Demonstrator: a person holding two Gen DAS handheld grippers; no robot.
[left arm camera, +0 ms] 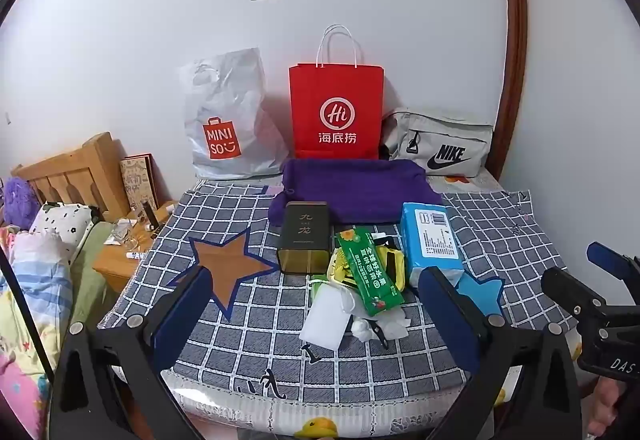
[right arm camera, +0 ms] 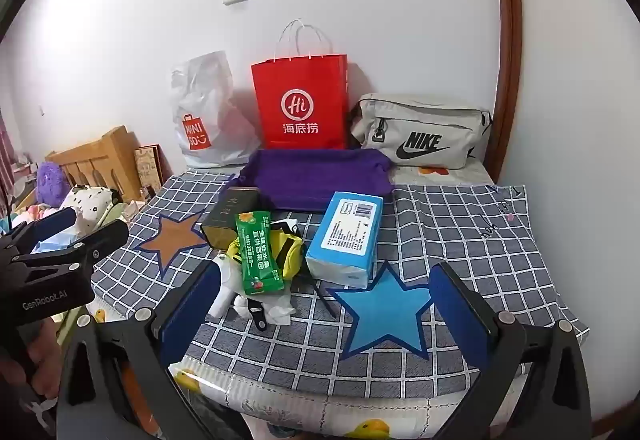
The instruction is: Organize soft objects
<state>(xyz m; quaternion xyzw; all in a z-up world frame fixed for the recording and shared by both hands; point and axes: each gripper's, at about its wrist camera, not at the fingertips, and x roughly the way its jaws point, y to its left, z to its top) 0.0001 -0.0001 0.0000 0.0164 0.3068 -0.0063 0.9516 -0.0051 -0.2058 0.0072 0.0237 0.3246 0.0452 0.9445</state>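
Observation:
A pile lies on the checked cloth [left arm camera: 256,344]: a blue tissue pack [left arm camera: 432,240] [right arm camera: 346,236], a green drink carton [left arm camera: 368,272] [right arm camera: 258,252], a yellow pouch [left arm camera: 394,260] [right arm camera: 290,250], a dark tin box [left arm camera: 304,236] [right arm camera: 228,220], white tissue and a white pouch [left arm camera: 326,314] [right arm camera: 224,288]. A purple towel [left arm camera: 356,192] [right arm camera: 316,176] lies behind them. My left gripper [left arm camera: 316,304] is open and empty in front of the pile. My right gripper [right arm camera: 324,304] is open and empty over a blue star [right arm camera: 382,308].
A Miniso plastic bag [left arm camera: 224,116], a red paper bag [left arm camera: 336,112] and a grey Nike bag [left arm camera: 440,144] stand against the wall. A brown star [left arm camera: 228,266] marks the cloth at left. A bed and a wooden nightstand [left arm camera: 120,260] lie further left.

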